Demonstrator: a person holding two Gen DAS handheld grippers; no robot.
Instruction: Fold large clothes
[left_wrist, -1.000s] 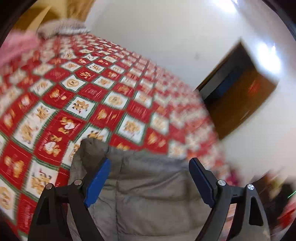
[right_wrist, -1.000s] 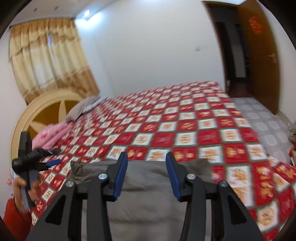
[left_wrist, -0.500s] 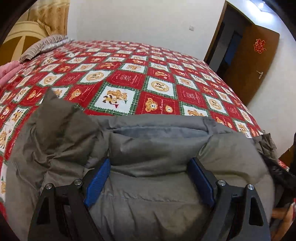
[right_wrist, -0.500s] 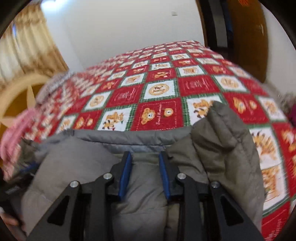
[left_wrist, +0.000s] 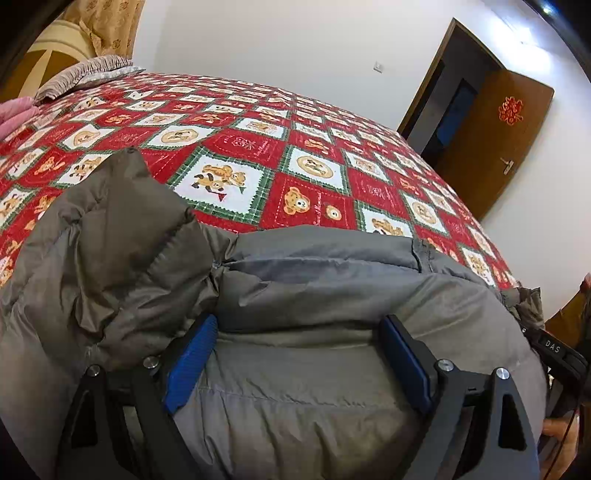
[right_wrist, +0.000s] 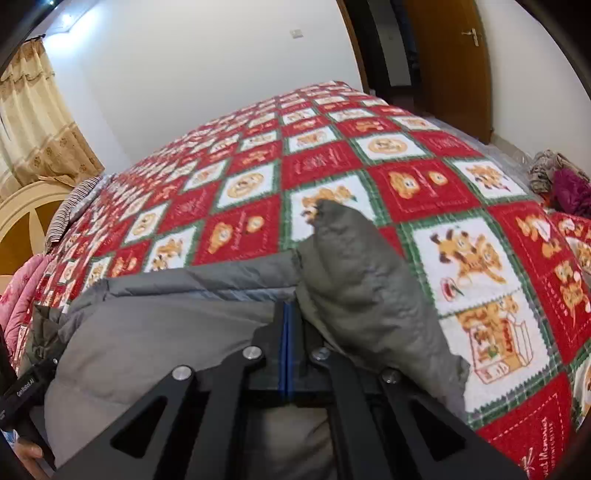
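Note:
A grey puffy jacket lies on the near part of the bed, one sleeve folded up at its left. My left gripper stands open and low over it, and the jacket's padded body bulges between the blue pads. In the right wrist view the jacket fills the foreground, with its other sleeve raised to the right. My right gripper is shut, its tips pinched into the fold where that sleeve meets the body. Each view shows the other gripper at its edge, with a hand on it.
The bed carries a red, white and green bear-pattern bedspread. A striped pillow and a pink blanket lie by the headboard. A brown door stands open beyond the bed. Loose clothes lie off its right side.
Both grippers came down onto the jacket, which now fills the foreground. The right jaws went from half open to fully shut at the sleeve fold. The left jaws stayed wide.

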